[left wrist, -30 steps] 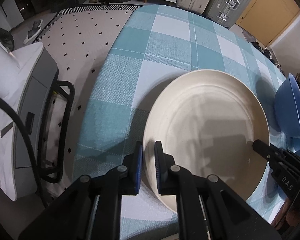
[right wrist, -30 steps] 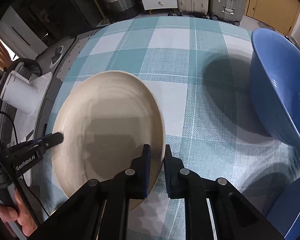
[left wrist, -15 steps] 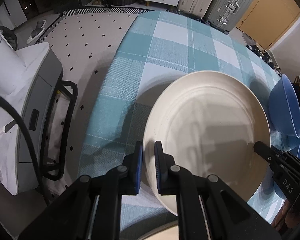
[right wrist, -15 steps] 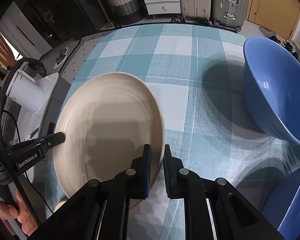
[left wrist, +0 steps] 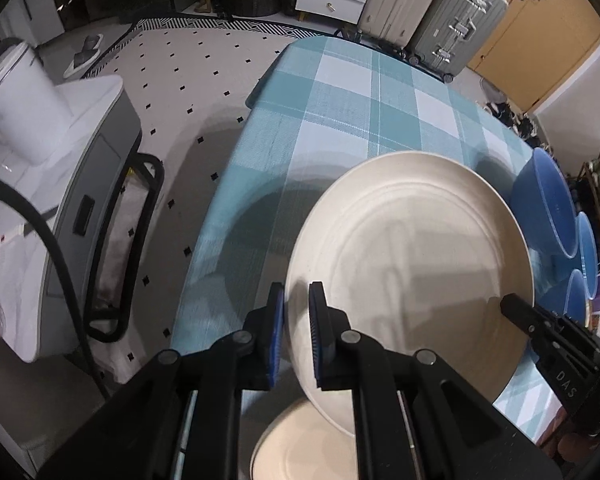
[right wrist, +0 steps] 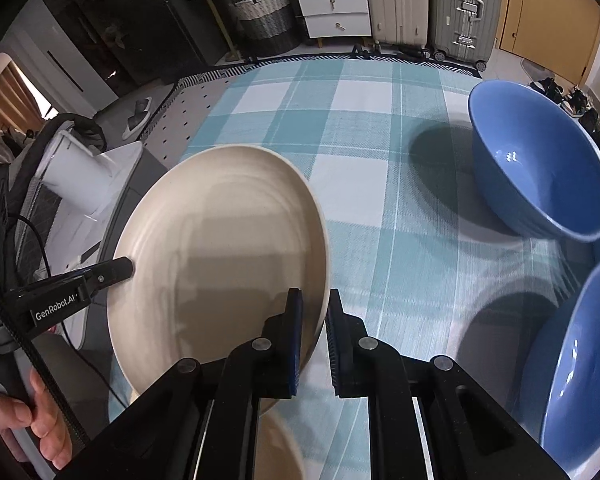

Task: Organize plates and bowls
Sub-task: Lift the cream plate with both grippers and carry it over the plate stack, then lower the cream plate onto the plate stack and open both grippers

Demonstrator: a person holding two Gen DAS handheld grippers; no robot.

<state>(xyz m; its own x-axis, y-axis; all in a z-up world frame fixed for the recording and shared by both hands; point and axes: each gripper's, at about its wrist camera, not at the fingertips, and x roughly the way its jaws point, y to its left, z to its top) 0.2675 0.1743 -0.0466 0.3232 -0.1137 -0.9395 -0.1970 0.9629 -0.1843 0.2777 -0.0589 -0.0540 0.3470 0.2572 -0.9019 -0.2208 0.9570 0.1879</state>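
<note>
The cream plate (left wrist: 412,264) is hanging tilted above the tabletop (left wrist: 340,92), clear of the checked cloth and casting a round shadow on it toward nine o'clock. Its near rim is sitting between the pads of the left hand-held gripper (left wrist: 296,336), whose jaws are nearly closed and pinching the rim at about seven o'clock on the plate. In the right wrist view the same plate (right wrist: 220,256) is being pinched on the opposite rim by the right hand-held gripper (right wrist: 312,340), jaws nearly closed on the edge at about five o'clock of the plate. So both grippers are carrying one plate between them.

A second cream plate (left wrist: 296,444) is lying directly below, at six o'clock, partly hidden by the gripper bodies.

Toward three o'clock in the left wrist view, three blue bowls (left wrist: 548,208) are standing in a row near the tabletop's right edge, just beside the lifted plate's rim. In the right wrist view the far bowl (right wrist: 540,172) is sitting at two o'clock and a nearer one (right wrist: 576,368) at four o'clock, with open cloth between them and the plate.

The cloth from eleven to one o'clock is lying bare up to the far edge. The tabletop's left edge is running close beside the plate at nine o'clock, with tiled floor (left wrist: 172,64) and a white-and-grey appliance (left wrist: 60,168) beyond it.
</note>
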